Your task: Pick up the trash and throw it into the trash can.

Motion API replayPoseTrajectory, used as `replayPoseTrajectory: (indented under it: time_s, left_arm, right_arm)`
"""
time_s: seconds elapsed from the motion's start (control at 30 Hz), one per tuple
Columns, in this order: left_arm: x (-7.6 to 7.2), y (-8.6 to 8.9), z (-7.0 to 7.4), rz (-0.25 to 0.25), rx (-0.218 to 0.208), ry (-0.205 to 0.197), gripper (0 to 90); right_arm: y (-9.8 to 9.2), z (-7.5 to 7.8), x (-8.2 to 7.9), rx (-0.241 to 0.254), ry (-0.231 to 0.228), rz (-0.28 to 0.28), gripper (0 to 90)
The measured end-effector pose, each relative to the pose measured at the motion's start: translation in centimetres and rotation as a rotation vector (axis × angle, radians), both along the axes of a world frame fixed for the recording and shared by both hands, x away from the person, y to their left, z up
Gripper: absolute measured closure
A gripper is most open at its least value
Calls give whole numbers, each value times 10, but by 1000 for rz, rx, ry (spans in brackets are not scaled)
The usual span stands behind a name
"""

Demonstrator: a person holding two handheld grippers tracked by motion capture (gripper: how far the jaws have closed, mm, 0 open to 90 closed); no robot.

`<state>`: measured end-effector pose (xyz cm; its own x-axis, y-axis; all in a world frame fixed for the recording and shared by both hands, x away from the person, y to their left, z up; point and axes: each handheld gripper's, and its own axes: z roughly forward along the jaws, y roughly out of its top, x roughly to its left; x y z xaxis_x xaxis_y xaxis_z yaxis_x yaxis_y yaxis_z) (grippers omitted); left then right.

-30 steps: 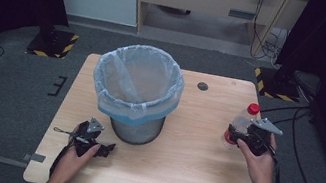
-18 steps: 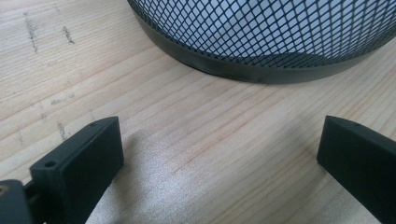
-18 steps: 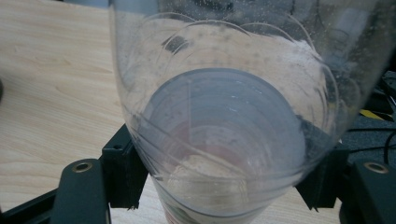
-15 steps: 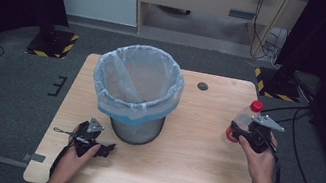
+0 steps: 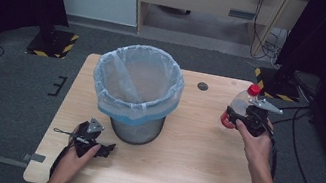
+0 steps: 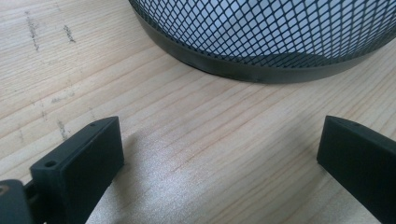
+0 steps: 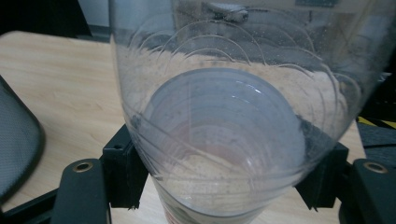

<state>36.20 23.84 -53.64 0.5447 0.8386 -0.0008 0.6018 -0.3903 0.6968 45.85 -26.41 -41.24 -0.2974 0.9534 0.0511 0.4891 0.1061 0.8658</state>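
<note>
A: Where is the bottle now?

B: The clear plastic bottle with the red cap sits at about three o'clock on the wooden table, gripped in the right gripper and looking lifted just off the wood. In the right gripper view its see-through wall bulges between the two black jaws, both pads pressed against its sides.

A: So the jaws have only just closed on it?

B: Yes — they have just been closing, and the bottle is between them, pinched at its lower body.

A: How should the carry go from here?

B: My judgement: raise it well above the rim before crossing, since the mesh wastebasket with its pale blue bag liner stands at the table's centre, toward nine o'clock from the bottle. A thin empty bottle can buckle or slip, so keep the squeeze steady, keep it near upright, and release only once it hangs over the bag's mouth.

A: And the other tongs?

B: The left gripper rests at about seven o'clock, near the basket's foot. Its jaws stand wide apart with bare wood between them — holding nothing, the basket's black base ring just ahead.
</note>
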Motion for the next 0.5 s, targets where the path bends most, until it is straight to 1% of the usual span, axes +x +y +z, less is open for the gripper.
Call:
replayPoseTrajectory:
  time_s: [0.07,0.2,0.27,0.37,0.4,0.5]
  left_arm:
    - [0,0,0,-1,0,1,0]
    - [0,0,0,-1,-1,2,0]
    - [0,0,0,-1,-1,2,0]
    - [0,0,0,0,-1,2,0]
    - [0,0,0,0,-1,2,0]
    - [0,0,0,2,-1,1,0]
  right_arm:
    - [4,6,2,22,-6,5,302]
    - [10,10,3,19,-7,14,302]
    - [13,17,5,29,-11,16,302]
    - [18,24,7,31,-14,18,302]
    - [18,24,7,31,-14,18,302]
    - [25,31,10,43,-8,17,302]
